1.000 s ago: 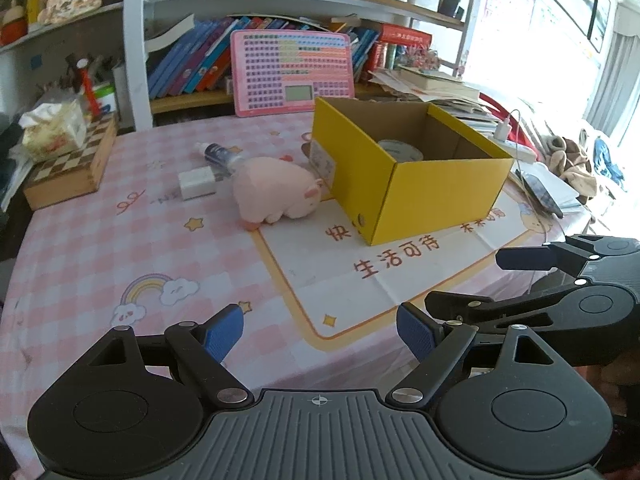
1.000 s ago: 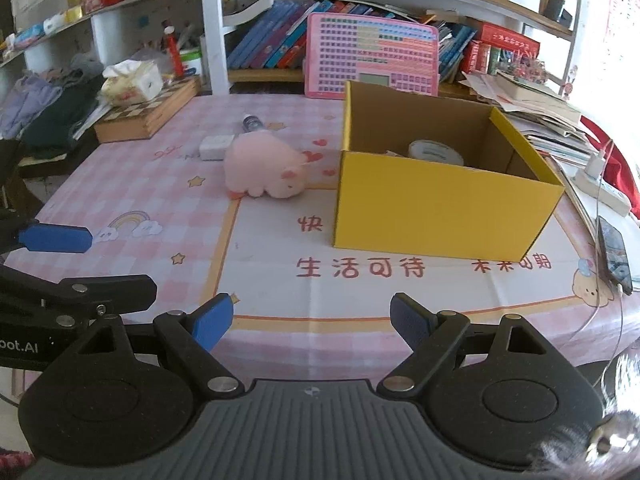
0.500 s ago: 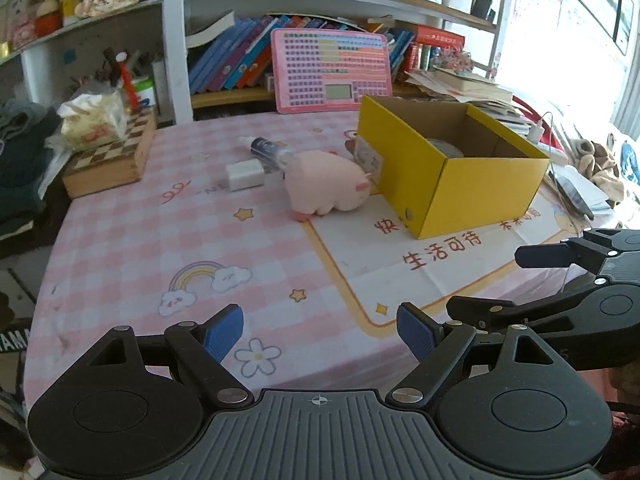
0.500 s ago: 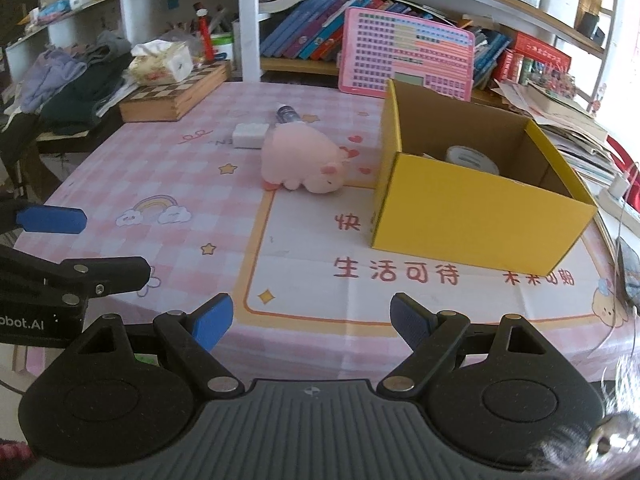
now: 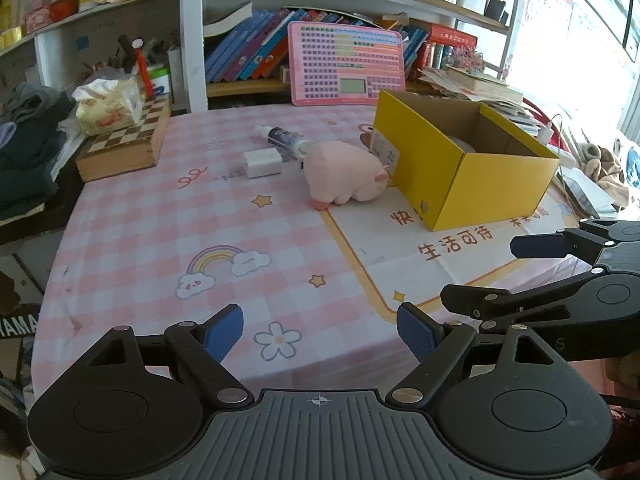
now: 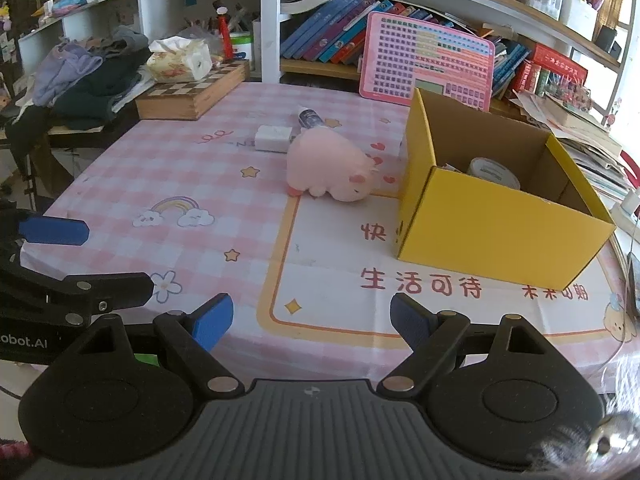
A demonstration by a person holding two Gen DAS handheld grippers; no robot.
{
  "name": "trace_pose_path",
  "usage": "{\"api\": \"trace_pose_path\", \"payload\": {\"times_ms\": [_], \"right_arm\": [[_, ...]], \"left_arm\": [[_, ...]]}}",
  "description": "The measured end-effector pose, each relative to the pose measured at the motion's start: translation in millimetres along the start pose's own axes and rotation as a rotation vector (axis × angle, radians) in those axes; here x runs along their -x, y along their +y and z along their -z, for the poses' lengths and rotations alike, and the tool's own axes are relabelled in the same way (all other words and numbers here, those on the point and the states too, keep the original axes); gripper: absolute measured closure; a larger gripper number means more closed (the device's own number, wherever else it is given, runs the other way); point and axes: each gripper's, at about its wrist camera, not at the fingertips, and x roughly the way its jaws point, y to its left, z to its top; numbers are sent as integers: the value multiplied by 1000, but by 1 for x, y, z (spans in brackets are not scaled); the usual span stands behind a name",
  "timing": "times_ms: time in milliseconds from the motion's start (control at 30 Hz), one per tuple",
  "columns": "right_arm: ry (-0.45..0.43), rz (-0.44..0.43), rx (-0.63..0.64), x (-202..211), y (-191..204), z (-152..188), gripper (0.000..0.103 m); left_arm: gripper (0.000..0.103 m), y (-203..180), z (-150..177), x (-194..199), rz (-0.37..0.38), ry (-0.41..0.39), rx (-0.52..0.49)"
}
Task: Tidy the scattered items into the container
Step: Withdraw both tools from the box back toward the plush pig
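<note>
A yellow cardboard box (image 5: pixel 472 178) (image 6: pixel 496 224) stands open on the right of the pink checked table, with a tape roll (image 6: pixel 494 171) inside. A pink plush pig (image 5: pixel 346 178) (image 6: pixel 332 172) lies just left of the box. Behind it lie a white charger block (image 5: pixel 262 163) (image 6: pixel 274 138) and a small bottle (image 5: pixel 286 141) (image 6: pixel 310 118). My left gripper (image 5: pixel 320 332) is open and empty over the table's near edge. My right gripper (image 6: pixel 310 318) is open and empty, also near the front edge, right of the left one.
A wooden chessboard box (image 5: pixel 124 150) with a tissue pack (image 5: pixel 108 106) sits at the far left. A pink keyboard toy (image 5: pixel 346 64) leans against bookshelves behind. Papers and a phone lie right of the table. Clothes pile at the left (image 6: pixel 88 80).
Both grippers have pulled back and to the left from the box, so more of the table's left side shows. Both stay open. The items have not moved.
</note>
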Motion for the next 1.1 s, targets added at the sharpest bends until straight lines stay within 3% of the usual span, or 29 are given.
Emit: {"api": "trace_pose_path", "payload": {"times_ms": [533, 700, 1100], "right_arm": [[-18, -1, 64, 1, 16, -13, 22], [-24, 16, 62, 0, 13, -14, 32], [-39, 31, 84, -21, 1, -32, 33]], "left_arm": [[16, 16, 1, 5, -14, -13, 53], [16, 14, -1, -2, 10, -11, 59], [16, 10, -18, -25, 20, -15, 44]]}}
